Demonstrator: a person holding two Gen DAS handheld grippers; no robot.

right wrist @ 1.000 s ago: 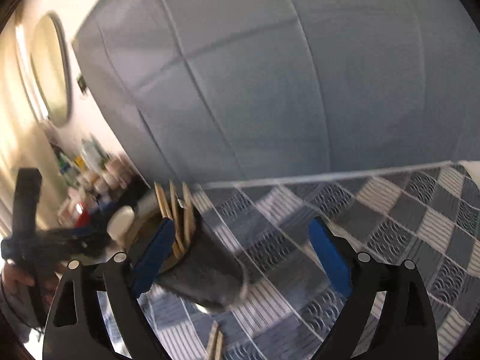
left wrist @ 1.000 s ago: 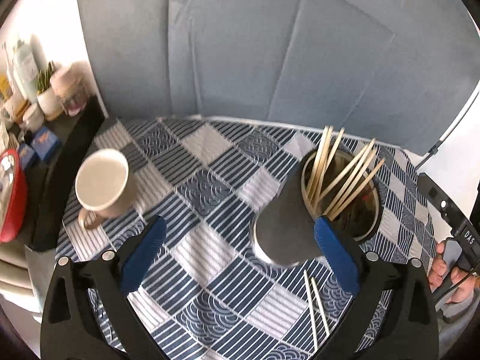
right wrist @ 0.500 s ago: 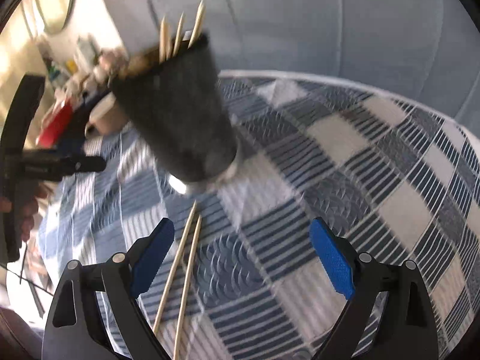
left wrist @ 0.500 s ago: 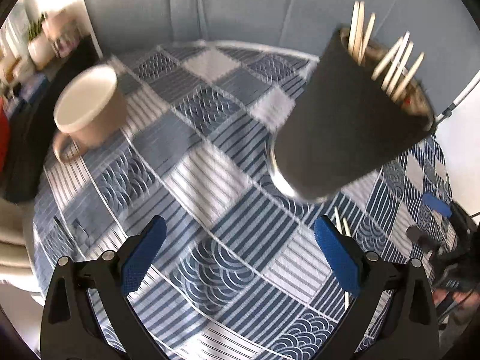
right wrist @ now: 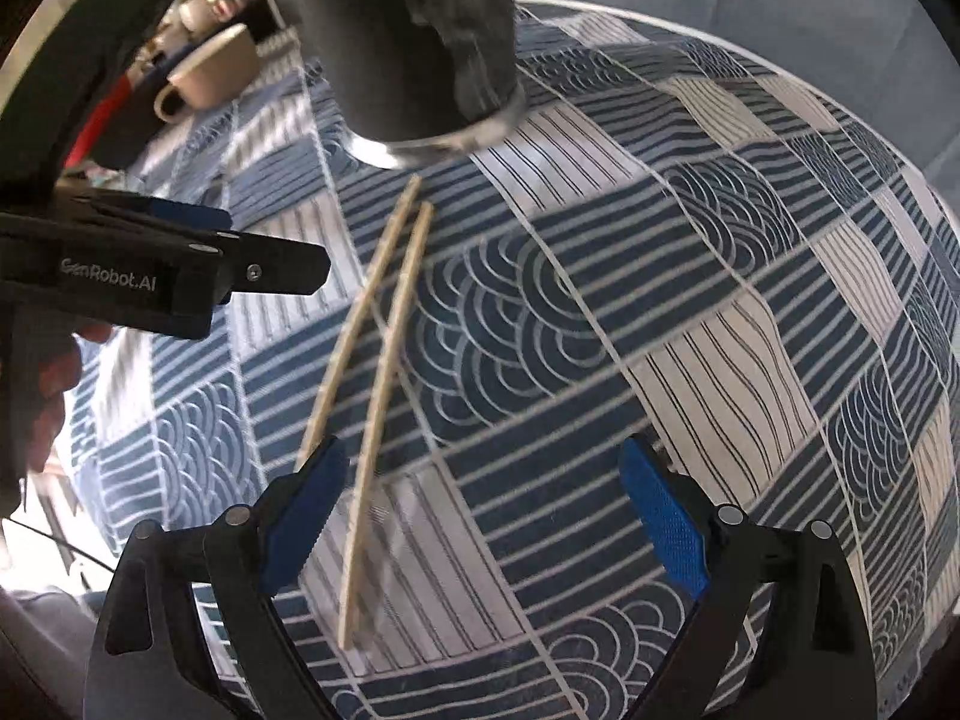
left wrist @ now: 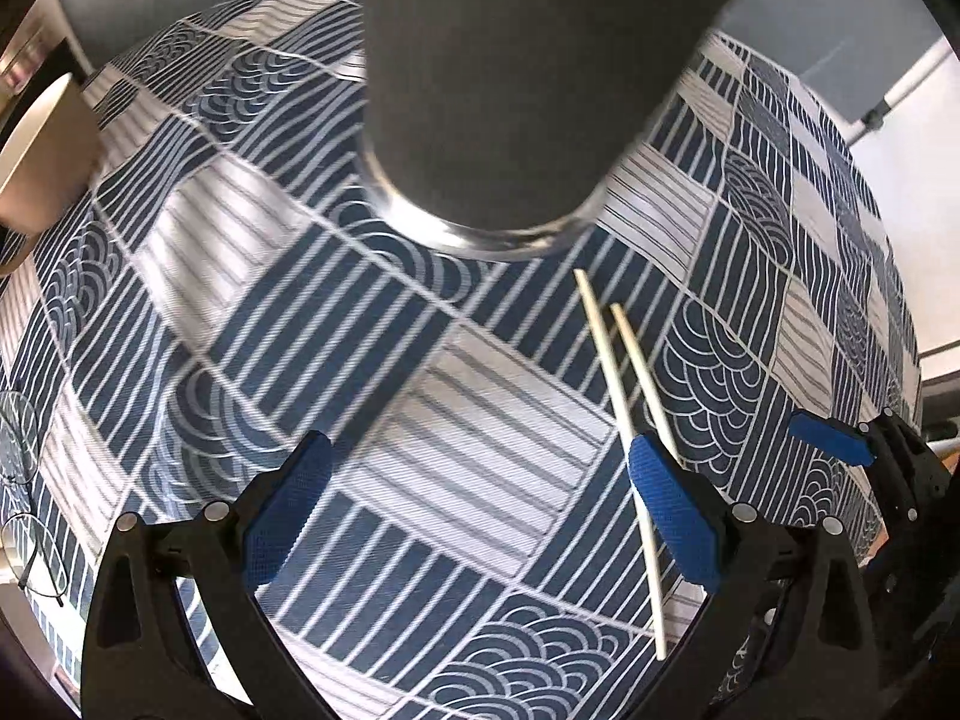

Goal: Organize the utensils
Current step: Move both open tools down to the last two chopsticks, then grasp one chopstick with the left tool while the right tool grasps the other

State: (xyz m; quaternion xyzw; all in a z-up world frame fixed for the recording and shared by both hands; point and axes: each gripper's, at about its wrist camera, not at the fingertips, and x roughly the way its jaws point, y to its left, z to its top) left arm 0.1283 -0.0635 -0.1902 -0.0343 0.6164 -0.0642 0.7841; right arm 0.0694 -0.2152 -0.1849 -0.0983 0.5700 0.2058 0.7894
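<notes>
- Left wrist view: the left gripper (left wrist: 480,516) hangs low over the patterned tablecloth (left wrist: 336,324) with its blue-padded jaws spread wide and nothing between them.
- The dark utensil holder (left wrist: 510,78) fills the top of this view, standing upright on the cloth, its shiny metal base ring showing at the bottom.
- Two pale chopsticks (left wrist: 618,384) lie side by side on the cloth just in front of the holder's base; they run back under the left gripper's right-hand finger (left wrist: 672,510).
- A beige mug (left wrist: 42,150) sits at the left edge, well apart from the holder.
- At the right edge the right gripper (left wrist: 840,450) shows, one blue pad visible; its jaw spread cannot be told from here.
- A pair of spectacles (left wrist: 24,480) lies at the far left edge of the table.
- Right wrist view: the right gripper (right wrist: 480,522) also stands released, its two blue pads far apart and empty, low over the cloth.
- The chopsticks (right wrist: 384,348) lie between the holder (right wrist: 396,30) and this gripper's left-hand finger (right wrist: 300,516); the near end of one is hidden behind that finger, the other passes just beside it.
- The left gripper's black body (right wrist: 150,270) enters from the left, held by a hand (right wrist: 54,396) only partly seen.
- The mug (right wrist: 210,72) stands beyond, left of the holder, with blurred clutter behind it.
</notes>
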